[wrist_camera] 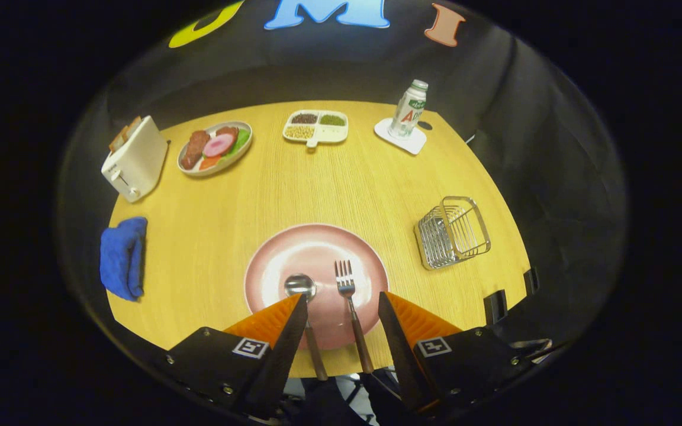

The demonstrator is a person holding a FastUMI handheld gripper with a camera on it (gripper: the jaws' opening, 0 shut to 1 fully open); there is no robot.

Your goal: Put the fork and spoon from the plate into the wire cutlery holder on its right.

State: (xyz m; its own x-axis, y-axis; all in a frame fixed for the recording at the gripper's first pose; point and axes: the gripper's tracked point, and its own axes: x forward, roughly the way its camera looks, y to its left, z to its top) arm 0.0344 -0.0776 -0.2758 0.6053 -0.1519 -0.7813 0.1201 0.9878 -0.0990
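A pink plate sits on the wooden table just ahead of my fingers. On it lie a spoon on the left and a fork on the right, side by side, their brown handles reaching back over the near rim between my fingers. My gripper is open, hovering above the handles and touching neither. The wire cutlery holder stands to the right of the plate, with nothing in it.
At the far side stand a white toaster, a plate of food, a divided tray of beans and a bottle on a white coaster. A blue cloth lies left of the plate. The table's near edge runs under my fingers.
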